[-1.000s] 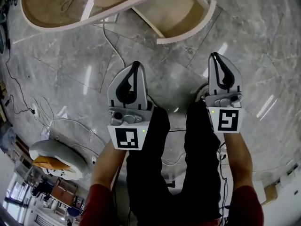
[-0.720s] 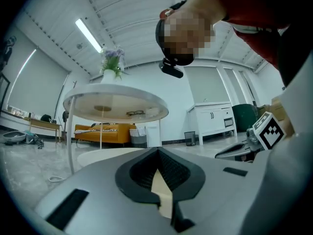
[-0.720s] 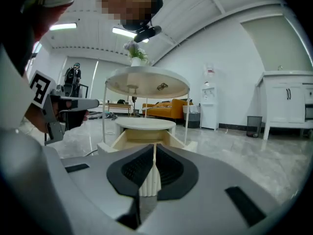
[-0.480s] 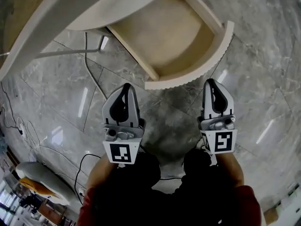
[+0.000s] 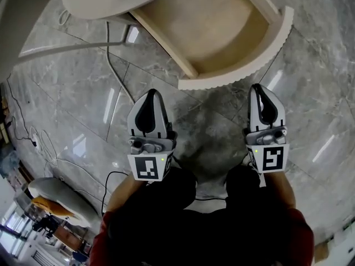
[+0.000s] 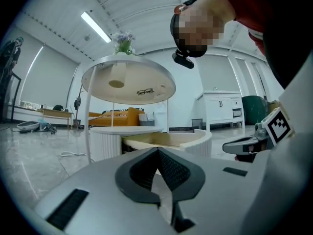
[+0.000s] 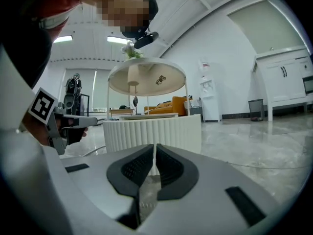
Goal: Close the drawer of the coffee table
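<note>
The coffee table's drawer (image 5: pixel 222 26) stands pulled out, pale wood inside, with a curved ribbed white front (image 5: pixel 244 73). My left gripper (image 5: pixel 151 94) is shut and empty, just short of the front's left end. My right gripper (image 5: pixel 259 87) is also shut and empty, its tip close to the front's right part; whether it touches cannot be told. In the left gripper view the drawer (image 6: pixel 166 140) lies ahead beyond the shut gripper (image 6: pixel 157 151), under the round table top (image 6: pixel 128 80). The right gripper view fills with the ribbed front (image 7: pixel 151 131) straight past the gripper (image 7: pixel 155 148).
A cable (image 5: pixel 111 54) runs over the glossy marble floor left of the drawer. A pale rounded object (image 5: pixel 55 195) lies at the lower left. Farther off are a white cabinet (image 6: pixel 220 109) and an orange sofa (image 6: pixel 115 116). The person's dark-trousered knees (image 5: pixel 183 204) are under the grippers.
Both grippers and the head have sunk low toward the floor. The drawer front now looms larger and sits just ahead of the two tips. The jaws stayed shut.
</note>
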A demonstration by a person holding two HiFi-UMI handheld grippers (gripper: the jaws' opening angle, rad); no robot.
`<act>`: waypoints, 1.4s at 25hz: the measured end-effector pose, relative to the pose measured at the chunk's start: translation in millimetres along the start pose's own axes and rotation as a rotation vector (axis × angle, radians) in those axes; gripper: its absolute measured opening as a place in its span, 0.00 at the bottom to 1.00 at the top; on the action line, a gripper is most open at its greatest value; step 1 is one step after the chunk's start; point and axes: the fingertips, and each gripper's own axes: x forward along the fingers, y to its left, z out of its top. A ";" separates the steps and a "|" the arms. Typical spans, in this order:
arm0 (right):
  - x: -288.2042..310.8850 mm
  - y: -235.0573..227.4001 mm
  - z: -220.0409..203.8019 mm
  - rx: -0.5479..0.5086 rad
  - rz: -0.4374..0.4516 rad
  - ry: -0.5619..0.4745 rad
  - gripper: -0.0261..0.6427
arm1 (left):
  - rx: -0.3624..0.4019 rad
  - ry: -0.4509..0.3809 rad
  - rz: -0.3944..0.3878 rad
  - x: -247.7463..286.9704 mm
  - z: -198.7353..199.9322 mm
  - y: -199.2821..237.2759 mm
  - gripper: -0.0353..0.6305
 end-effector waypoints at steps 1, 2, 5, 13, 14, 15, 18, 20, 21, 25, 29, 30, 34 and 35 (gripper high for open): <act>0.6 0.6 -0.3 0.004 0.008 -0.003 0.08 | 0.007 0.011 -0.004 -2.1 -3.6 -1.3 0.07; 1.5 1.1 -0.7 0.003 0.013 -0.003 0.08 | 0.018 0.027 -0.012 -5.0 -7.9 -2.9 0.07; 5.6 1.5 -4.2 0.000 0.012 0.002 0.27 | 0.013 0.031 -0.026 -7.2 -10.6 -6.2 0.07; 31.9 4.5 -17.9 -0.038 0.081 0.045 0.56 | 0.019 0.060 -0.045 -15.5 -19.5 -9.3 0.07; 34.7 4.8 -19.7 -0.043 0.088 0.057 0.56 | 0.021 0.054 -0.046 -16.0 -17.8 -9.5 0.07; 37.0 5.7 -21.1 -0.055 0.094 0.071 0.57 | 0.022 0.048 -0.047 -16.3 -16.4 -9.7 0.07; 41.9 7.5 -22.4 -0.098 0.108 0.098 0.57 | 0.019 0.035 -0.049 -16.7 -14.5 -10.8 0.07; 45.5 7.5 -22.5 -0.096 0.115 0.100 0.57 | 0.018 0.036 -0.048 -18.1 -15.6 -11.0 0.07; 47.6 7.9 -22.7 -0.092 0.119 0.099 0.57 | 0.018 0.035 -0.046 -18.8 -15.9 -10.6 0.07; 55.1 7.9 -20.9 -0.105 0.123 0.084 0.57 | 0.022 0.021 -0.051 -16.6 -15.3 -9.2 0.07; 64.8 6.5 -15.7 -0.155 0.151 0.068 0.57 | 0.022 0.018 -0.036 -14.5 -13.2 -4.8 0.07; 68.8 7.6 -16.4 -0.163 0.154 0.083 0.57 | 0.024 0.016 -0.030 -14.1 -12.0 -2.8 0.07; 86.2 12.1 -12.7 -0.173 0.167 0.055 0.57 | 0.025 0.012 -0.022 -12.1 -10.6 1.1 0.07; 90.6 12.7 -11.5 -0.168 0.167 0.047 0.57 | 0.022 0.013 -0.019 -12.0 -11.0 1.8 0.07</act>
